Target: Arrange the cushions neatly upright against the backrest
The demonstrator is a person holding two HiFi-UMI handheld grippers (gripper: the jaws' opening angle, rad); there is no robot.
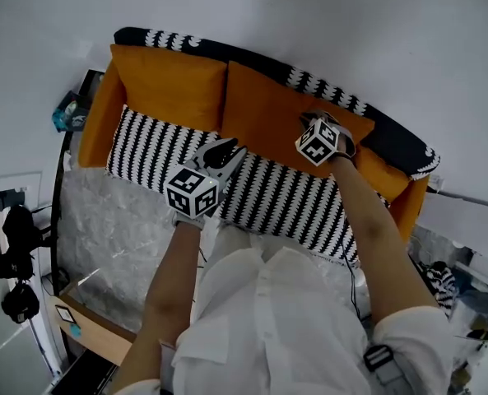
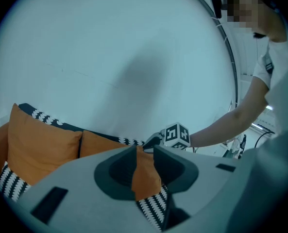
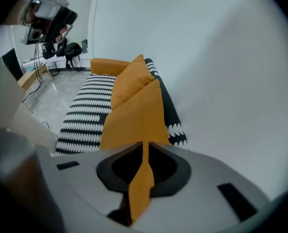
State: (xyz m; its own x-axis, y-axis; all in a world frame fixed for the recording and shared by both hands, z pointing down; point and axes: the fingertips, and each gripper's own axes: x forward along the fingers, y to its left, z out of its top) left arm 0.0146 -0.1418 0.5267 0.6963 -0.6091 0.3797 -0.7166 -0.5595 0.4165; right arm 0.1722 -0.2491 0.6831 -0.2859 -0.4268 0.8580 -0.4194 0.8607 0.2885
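Note:
Two orange cushions stand against the sofa's black-and-white backrest (image 1: 330, 90). The left cushion (image 1: 174, 85) stands untouched. My right gripper (image 1: 313, 120) is shut on the upper right corner of the right cushion (image 1: 264, 118); in the right gripper view a thin orange edge (image 3: 144, 178) is pinched between the jaws of that gripper (image 3: 144, 147). My left gripper (image 1: 230, 148) is at the same cushion's lower left corner, by the striped seat (image 1: 145, 151). In the left gripper view, orange fabric (image 2: 146, 176) fills the gap of this gripper (image 2: 144, 152).
Orange armrests close the sofa at the left (image 1: 95, 118) and right (image 1: 408, 208). A wooden table corner (image 1: 95, 327) and black camera gear (image 1: 17, 262) are at the lower left. Cables and clutter (image 1: 441, 282) lie at the right. The white wall is right behind the backrest.

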